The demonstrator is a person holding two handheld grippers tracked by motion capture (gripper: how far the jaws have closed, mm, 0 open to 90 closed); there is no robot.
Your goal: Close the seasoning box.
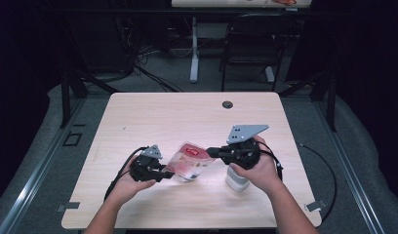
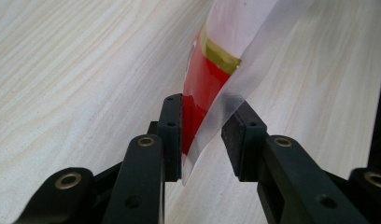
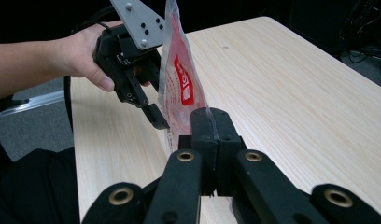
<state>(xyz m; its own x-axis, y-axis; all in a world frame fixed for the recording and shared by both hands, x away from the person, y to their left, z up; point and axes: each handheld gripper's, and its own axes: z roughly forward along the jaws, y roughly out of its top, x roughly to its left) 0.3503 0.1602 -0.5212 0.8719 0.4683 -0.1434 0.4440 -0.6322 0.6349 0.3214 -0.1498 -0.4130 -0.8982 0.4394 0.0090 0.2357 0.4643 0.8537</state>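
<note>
Now | one pouch (image 1: 189,161) | right gripper (image 3: 211,122) clamped on it | left gripper (image 2: 202,135) jaws apart around it

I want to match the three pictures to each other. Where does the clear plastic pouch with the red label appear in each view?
High view: the pouch hangs above the table, at centre, between both grippers.
Left gripper view: it runs from top centre down into the open jaws.
Right gripper view: it stands edge-on at centre, its edge pinched in the shut jaws.
Shared landmark: the light wooden table.
</note>
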